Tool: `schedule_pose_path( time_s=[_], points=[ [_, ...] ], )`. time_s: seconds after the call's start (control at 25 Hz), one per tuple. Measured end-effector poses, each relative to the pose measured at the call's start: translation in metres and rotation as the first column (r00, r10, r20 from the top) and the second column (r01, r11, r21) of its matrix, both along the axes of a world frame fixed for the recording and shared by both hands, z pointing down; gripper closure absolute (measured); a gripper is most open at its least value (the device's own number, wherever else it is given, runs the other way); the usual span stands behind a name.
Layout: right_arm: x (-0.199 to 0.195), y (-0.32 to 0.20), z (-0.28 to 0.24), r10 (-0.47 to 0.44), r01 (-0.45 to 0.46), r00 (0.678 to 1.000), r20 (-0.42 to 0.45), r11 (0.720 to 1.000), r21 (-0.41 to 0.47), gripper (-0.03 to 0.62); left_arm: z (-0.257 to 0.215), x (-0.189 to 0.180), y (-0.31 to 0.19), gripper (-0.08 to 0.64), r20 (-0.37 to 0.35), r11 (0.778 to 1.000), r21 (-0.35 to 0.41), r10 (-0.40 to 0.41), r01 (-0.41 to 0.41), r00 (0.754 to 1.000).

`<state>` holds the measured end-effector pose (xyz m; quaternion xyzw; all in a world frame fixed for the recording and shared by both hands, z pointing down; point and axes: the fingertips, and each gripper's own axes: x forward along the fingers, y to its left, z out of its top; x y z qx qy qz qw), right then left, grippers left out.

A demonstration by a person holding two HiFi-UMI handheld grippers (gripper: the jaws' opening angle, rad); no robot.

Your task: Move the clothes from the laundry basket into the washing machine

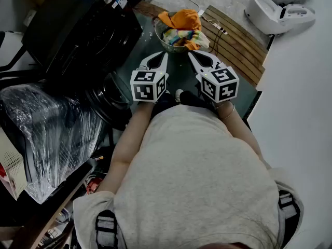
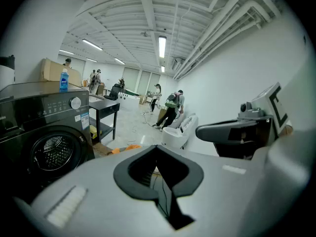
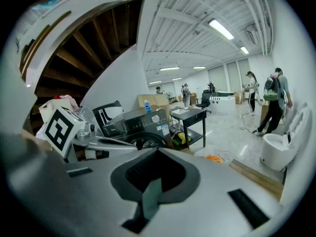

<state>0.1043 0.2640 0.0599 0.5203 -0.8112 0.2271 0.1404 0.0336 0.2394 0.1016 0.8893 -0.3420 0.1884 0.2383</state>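
Hovering by the laundry basket (image 1: 170,47), left gripper (image 1: 165,55) and right gripper (image 1: 190,54) hold jaws together, empty (open before reaching clothes (image 1: 181,25))

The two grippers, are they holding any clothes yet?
No, nothing is held. The left gripper and the right gripper are both shut and empty. The clothes lie in the laundry basket in front of them.
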Motion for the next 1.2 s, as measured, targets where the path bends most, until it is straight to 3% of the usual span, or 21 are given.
schedule_pose_path(
  time_s=[0.48, 0.64, 0.76, 0.96, 1.2],
  points=[
    [0.006, -0.006, 0.004, 0.017, -0.017, 0.998, -0.054, 1.000, 0.010, 0.584, -0.003, 0.003, -0.003, 0.551, -0.022, 1.000, 0.017, 0.016, -0.016, 1.000],
    [-0.005, -0.009, 0.003, -0.009, 0.009, 1.000, -0.028, 1.000, 0.003, 0.584, 0.000, 0.001, -0.005, 0.551, -0.024, 0.999, 0.012, 0.038, -0.037, 0.999],
    [-0.015, -0.014, 0.006, -0.011, 0.011, 1.000, -0.007, 1.000, -0.015, 0.584, 0.004, -0.007, -0.011, 0.551, -0.020, 0.999, -0.005, 0.037, -0.037, 0.999],
    [-0.024, -0.022, 0.022, -0.012, 0.010, 0.999, -0.050, 0.999, -0.050, 0.584, 0.013, -0.016, -0.021, 0.551, -0.023, 0.998, -0.032, 0.049, -0.049, 0.999],
    [-0.024, -0.030, 0.032, 0.010, -0.011, 1.000, -0.019, 0.998, -0.066, 0.584, 0.029, -0.015, -0.027, 0.551, -0.026, 0.994, -0.078, 0.075, -0.077, 0.997]
  ],
)
